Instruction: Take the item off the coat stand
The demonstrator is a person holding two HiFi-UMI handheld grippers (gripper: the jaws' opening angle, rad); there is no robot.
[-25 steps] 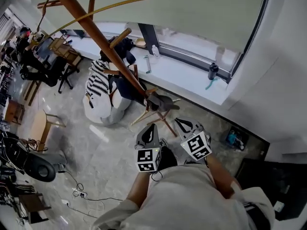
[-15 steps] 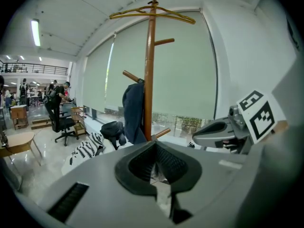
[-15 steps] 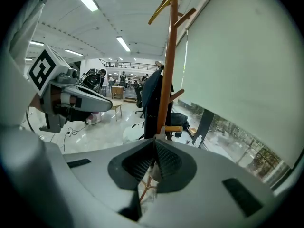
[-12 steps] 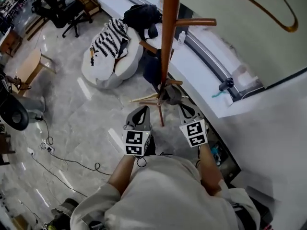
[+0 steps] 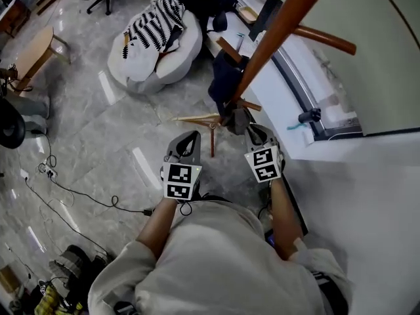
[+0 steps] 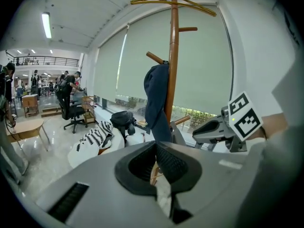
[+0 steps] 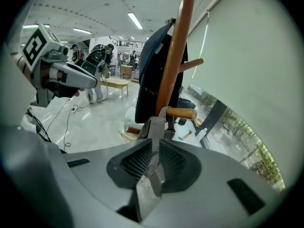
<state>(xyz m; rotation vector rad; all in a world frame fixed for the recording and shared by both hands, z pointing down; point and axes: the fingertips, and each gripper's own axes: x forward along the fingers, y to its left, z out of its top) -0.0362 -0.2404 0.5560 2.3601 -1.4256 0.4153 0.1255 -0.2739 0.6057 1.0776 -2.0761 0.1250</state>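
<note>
We judge the removal is under way: the right gripper (image 7: 156, 145) is clamped on a grey strap (image 7: 155, 127) that runs up to the lower peg (image 7: 184, 113) of the coat stand (image 7: 173, 61). The left gripper (image 6: 156, 148) has its jaws together and empty. Next, the strap must lift clear of that peg.

1. The tall reddish-brown wooden coat stand (image 7: 175, 56) looks smooth and varnished, with a soft sheen along its pole and pegs.
2. The dark navy garment (image 6: 154, 99) is matt cloth that falls in soft folds.
3. The flat grey strap (image 7: 153, 127) looks matt and limp; you cannot tell whether it is cloth or plastic.
4. Your right gripper (image 7: 154, 144) and left gripper (image 6: 156, 148) have matt grey plastic shells. Their black pads (image 7: 173, 163) are ribbed and rubbery-looking.
5. The grey stone-patterned floor (image 5: 98, 136) is polished and glossy, with bright streaks of reflected light.
6. The white beanbag (image 5: 180, 48) and the black-and-white striped cloth (image 5: 154, 21) look soft and matt.
7. The pale green roller blind (image 6: 199, 70) is flat, matt fabric.
</note>
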